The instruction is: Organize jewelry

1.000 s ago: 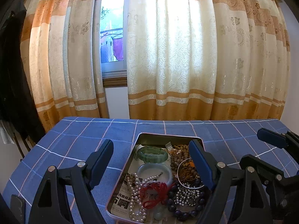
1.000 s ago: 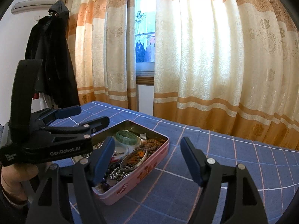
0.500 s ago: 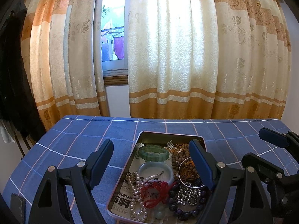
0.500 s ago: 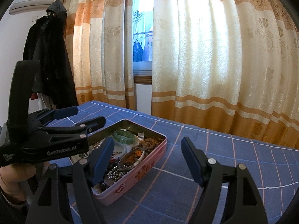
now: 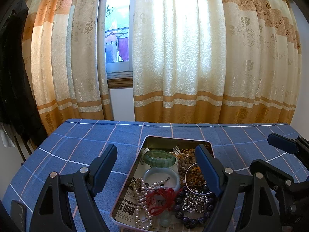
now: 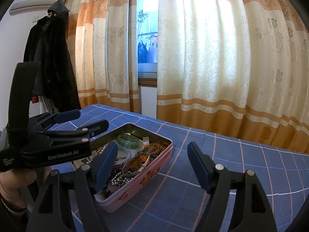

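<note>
A pink tin [image 5: 160, 138] [image 6: 152, 171] full of jewelry sits on the blue checked tablecloth [image 5: 81, 141]. Inside lie a green bead bracelet [image 5: 159, 158] [image 6: 128, 140], a pale jade bangle [image 5: 161, 176], a pearl string [image 5: 142, 203], a red cord [image 5: 160, 197], brown beads [image 5: 185, 162], silver beads [image 5: 193, 201] and dark purple beads [image 5: 189, 220]. My left gripper [image 5: 156, 166] is open and empty, held above the tin's near end. My right gripper [image 6: 152, 164] is open and empty, just right of the tin; it shows at the right of the left wrist view [image 5: 282, 145].
Orange and cream curtains [image 5: 193, 58] hang behind the table, with a window gap [image 5: 117, 44]. A dark coat [image 6: 50, 61] hangs at the left. The cloth [image 6: 241, 164] stretches bare to the right of the tin. The table's left edge [image 5: 23, 166] drops off.
Both grippers have crept slightly, and the view has tilted down a little. Both stay open and empty. Nothing in the tin has moved.
</note>
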`<state>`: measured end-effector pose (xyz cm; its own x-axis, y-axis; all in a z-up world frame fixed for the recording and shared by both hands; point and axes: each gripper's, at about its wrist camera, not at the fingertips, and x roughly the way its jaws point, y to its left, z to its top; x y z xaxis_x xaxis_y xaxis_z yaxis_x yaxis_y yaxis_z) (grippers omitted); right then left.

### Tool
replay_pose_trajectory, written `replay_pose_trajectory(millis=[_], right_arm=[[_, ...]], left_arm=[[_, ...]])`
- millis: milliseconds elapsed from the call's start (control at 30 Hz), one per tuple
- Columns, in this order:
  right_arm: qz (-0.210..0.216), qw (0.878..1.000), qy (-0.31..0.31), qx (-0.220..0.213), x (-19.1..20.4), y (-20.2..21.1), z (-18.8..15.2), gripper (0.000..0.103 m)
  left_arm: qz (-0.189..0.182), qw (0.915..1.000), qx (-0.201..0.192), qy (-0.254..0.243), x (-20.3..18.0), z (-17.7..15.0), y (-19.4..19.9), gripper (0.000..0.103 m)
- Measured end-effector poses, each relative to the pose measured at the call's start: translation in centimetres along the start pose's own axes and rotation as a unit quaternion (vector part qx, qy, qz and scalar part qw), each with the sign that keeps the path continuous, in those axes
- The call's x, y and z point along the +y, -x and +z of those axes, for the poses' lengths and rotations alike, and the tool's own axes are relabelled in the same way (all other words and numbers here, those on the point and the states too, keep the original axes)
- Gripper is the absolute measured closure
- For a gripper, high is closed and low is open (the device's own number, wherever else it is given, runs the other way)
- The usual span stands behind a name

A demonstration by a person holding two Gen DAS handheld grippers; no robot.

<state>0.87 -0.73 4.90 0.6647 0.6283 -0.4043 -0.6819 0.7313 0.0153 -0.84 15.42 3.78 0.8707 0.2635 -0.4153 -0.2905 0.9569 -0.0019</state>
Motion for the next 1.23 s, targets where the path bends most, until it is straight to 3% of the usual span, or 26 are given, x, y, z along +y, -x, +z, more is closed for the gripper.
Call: replay_pose_trajectory(millis=[733,1233], right_arm=[[0.000,1.000,0.001,0.000,0.16,0.02,-0.09,0.025],[-0.001,1.000,0.002,0.001,0.21,0.00,-0.11,0.025]], left_arm=[[-0.004,0.9998,0.017,0.007,0.29,-0.38,-0.54,0.020],[0.015,0.9998,0.013,0.007,0.51,-0.35,-0.32,0.019]])
